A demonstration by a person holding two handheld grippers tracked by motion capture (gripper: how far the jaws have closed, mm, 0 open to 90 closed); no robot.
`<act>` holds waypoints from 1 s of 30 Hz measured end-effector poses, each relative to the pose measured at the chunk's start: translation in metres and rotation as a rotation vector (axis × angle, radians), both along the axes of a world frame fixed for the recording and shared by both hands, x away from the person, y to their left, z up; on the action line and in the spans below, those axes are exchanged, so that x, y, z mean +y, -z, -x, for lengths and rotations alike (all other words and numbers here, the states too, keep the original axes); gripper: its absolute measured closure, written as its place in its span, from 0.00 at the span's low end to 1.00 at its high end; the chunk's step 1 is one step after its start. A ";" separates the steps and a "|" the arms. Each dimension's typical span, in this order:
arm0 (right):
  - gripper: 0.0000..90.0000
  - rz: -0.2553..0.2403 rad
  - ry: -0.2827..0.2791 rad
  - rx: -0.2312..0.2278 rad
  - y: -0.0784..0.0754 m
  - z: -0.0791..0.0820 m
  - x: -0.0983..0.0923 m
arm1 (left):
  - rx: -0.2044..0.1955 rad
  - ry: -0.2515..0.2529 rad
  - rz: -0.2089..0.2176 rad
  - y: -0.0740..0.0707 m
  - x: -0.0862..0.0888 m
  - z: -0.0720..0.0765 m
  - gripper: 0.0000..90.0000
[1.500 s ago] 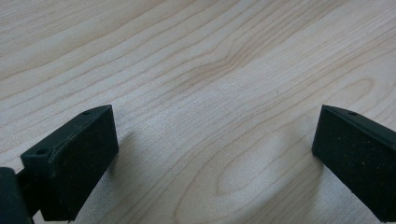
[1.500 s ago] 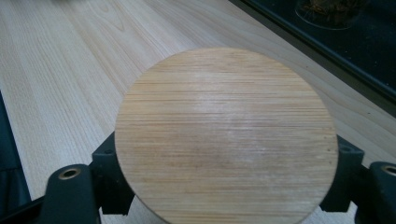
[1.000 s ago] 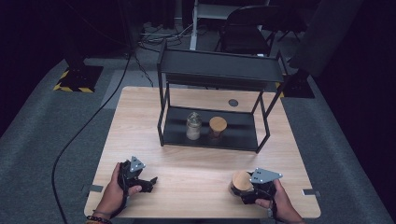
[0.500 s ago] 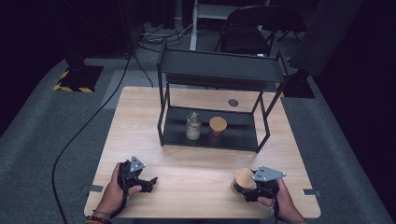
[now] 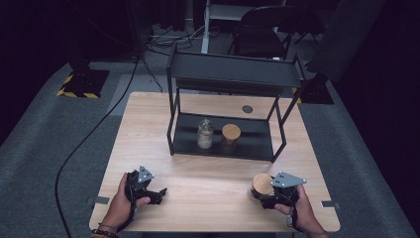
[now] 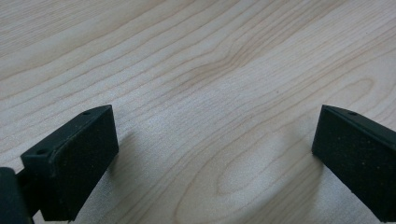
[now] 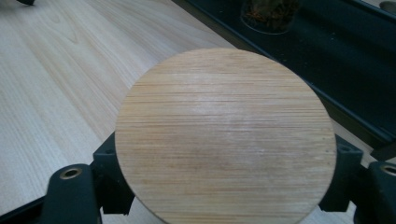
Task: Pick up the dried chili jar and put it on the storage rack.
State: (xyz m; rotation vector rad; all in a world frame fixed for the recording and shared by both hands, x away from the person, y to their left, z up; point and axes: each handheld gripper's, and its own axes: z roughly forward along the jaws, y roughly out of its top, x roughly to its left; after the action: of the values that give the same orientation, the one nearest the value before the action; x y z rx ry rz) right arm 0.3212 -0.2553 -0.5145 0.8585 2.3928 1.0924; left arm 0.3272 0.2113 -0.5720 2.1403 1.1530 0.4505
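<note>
No readable text, label, brand or number appears anywhere. The nearest thing to a sign is the yellow-and-black hazard striping on the edge of a dark base at the upper left of the high view, standing on the grey floor; it carries no words.

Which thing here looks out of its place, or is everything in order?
Nothing is spilled or broken. One jar on the shelf stands without a lid, beside a lidded one, while the right gripper holds a round wooden lid low over the table.
</note>
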 end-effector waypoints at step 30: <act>0.28 0.028 0.150 -0.036 -0.024 -0.033 0.015 | -0.001 0.000 -0.001 0.000 0.000 0.000 0.00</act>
State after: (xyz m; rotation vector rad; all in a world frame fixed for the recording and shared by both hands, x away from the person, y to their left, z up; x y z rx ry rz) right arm 0.3545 -0.2406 -0.4905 0.9823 2.2678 1.0052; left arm 0.3272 0.2113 -0.5720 2.1404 1.1527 0.4518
